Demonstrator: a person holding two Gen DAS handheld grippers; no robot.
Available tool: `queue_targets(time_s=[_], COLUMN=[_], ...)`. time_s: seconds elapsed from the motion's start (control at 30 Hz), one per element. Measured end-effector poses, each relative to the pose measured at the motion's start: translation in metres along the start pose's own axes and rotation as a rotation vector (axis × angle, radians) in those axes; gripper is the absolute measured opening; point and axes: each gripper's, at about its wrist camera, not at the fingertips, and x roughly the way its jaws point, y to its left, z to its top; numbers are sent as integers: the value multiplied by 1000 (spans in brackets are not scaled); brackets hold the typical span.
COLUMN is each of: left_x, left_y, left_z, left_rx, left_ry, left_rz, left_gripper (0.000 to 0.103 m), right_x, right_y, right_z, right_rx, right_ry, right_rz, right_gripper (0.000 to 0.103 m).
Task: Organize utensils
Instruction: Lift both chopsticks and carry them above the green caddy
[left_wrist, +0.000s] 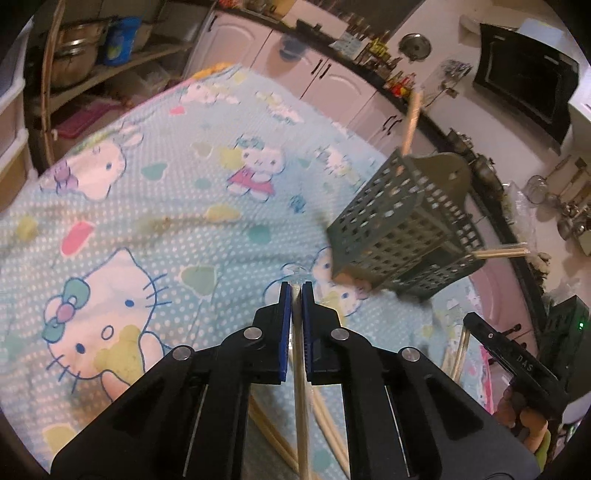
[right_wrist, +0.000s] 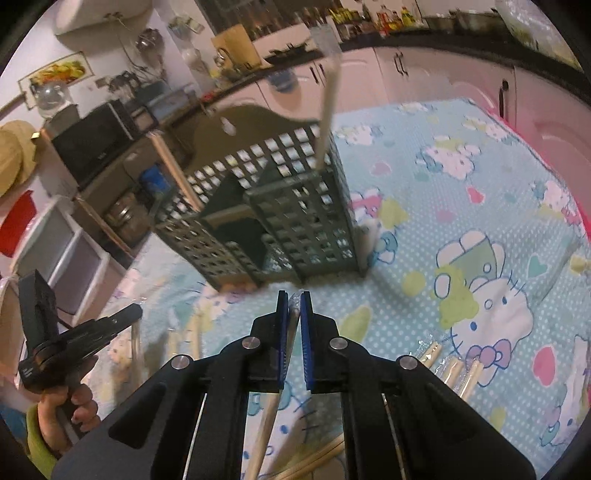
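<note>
A dark green perforated utensil holder stands on the Hello Kitty cloth, with wooden chopsticks sticking out of it. It also shows in the right wrist view, just beyond my right gripper. My left gripper is shut on a plastic-wrapped pair of chopsticks, left of the holder. My right gripper is shut on another wrapped pair of chopsticks. The left gripper also shows at the left of the right wrist view.
More wrapped chopsticks lie on the cloth near the front edge, and some under my left gripper. Kitchen cabinets and a cluttered counter run behind the table. Shelves with pots stand at the left.
</note>
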Motion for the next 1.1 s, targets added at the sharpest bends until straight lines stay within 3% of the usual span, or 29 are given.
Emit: queue_targets(time_s=[0.43, 0.83, 1.1], left_x=[-51, -65, -73], left_y=[-53, -93, -119], left_z=[12, 29, 47], left_rx=[112, 196, 251], left_ry=[-107, -164, -249], left_rz=[-85, -118, -112], left_gripper=[1, 1, 1], right_x=[-63, -100, -111], right_y=[28, 34, 34], right_z=[5, 13, 25], right_rx=[-87, -122, -135], right_ry=[-128, -219, -281], right_rz=[88, 83, 67], right_gripper=[6, 6, 6])
